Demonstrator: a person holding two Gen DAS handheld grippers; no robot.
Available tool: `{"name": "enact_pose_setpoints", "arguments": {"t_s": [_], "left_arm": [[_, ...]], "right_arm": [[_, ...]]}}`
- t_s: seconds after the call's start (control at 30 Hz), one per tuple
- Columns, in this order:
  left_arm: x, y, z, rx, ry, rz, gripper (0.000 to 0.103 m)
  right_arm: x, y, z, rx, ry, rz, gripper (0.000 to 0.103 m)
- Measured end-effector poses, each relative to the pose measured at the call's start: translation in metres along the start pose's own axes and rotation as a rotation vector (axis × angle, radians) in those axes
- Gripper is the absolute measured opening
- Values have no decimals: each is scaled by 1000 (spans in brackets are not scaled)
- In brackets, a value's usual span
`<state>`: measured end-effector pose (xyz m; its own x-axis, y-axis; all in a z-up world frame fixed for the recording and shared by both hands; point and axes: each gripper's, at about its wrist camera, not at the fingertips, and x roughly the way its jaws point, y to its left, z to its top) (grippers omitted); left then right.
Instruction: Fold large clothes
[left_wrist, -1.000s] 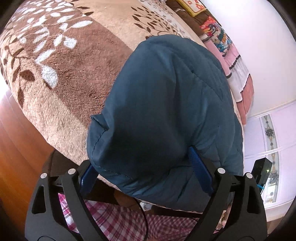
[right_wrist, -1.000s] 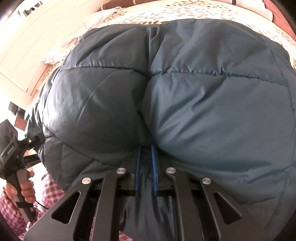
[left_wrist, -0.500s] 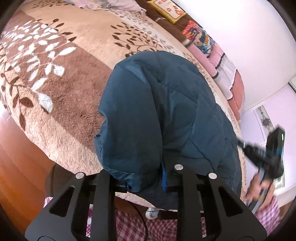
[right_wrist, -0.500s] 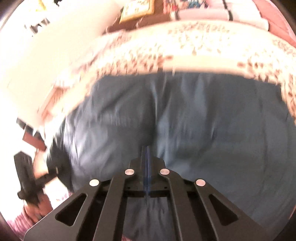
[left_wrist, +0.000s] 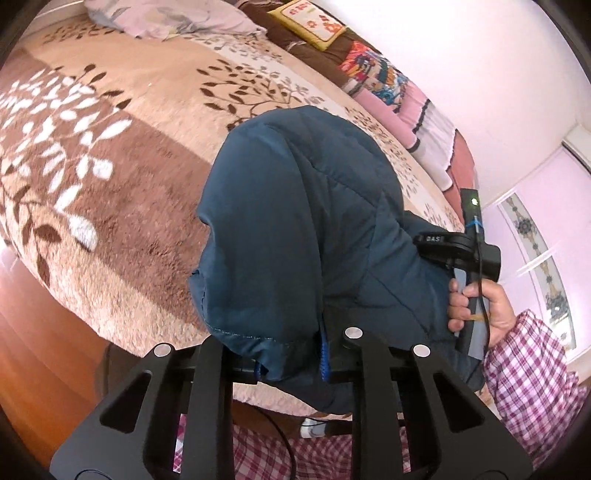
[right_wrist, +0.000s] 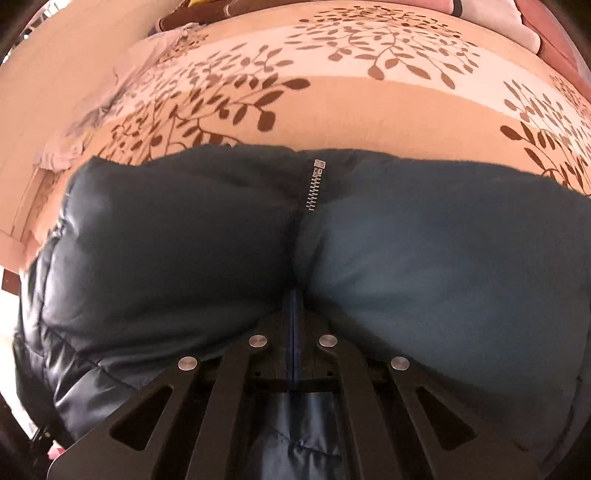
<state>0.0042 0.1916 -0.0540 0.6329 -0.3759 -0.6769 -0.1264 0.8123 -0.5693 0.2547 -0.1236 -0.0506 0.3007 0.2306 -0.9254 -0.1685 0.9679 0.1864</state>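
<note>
over the leaf-print bed (left_wrist: 155, 206), we pinch the teal padded jacket (left_wrist: 295, 236) in both the left hand-held gripper (left_wrist: 290, 356) and the right hand-held gripper (right_wrist: 294, 328); it looks bunched, folding barely begun.

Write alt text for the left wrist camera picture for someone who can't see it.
The left gripper pinches the edge of a dark blue padded jacket that lies bunched on a bed with a brown leaf-patterned blanket. At right, a hand in a checked sleeve holds the other gripper's handle against the jacket.
</note>
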Motion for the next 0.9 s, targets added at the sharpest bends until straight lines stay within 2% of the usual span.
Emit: {"name": "enact_pose_setpoints", "arguments": {"t_s": [0.23, 0.4, 0.53, 0.6, 0.77, 0.9], "left_arm": [[-3, -3, 2, -4, -8, -5, 19], [-2, -2, 0, -8, -7, 3, 19], [-4, -4, 1, -6, -9, 5, 19], [-5, -5, 2, -3, -11, 4, 18], [-11, -11, 5, 8, -22, -4, 18], [-16, -21, 5, 39, -31, -6, 18]], "right_arm": [[2, -2, -3, 35, 4, 31, 0], [-33, -3, -16, 63, -59, 69, 0], [-82, 9, -61, 27, -101, 119, 1], [-97, 17, -94, 5, -75, 148, 1], [-99, 38, -165, -36, 41, 147, 1], [-86, 45, -187, -50, 97, 130, 0]]}}
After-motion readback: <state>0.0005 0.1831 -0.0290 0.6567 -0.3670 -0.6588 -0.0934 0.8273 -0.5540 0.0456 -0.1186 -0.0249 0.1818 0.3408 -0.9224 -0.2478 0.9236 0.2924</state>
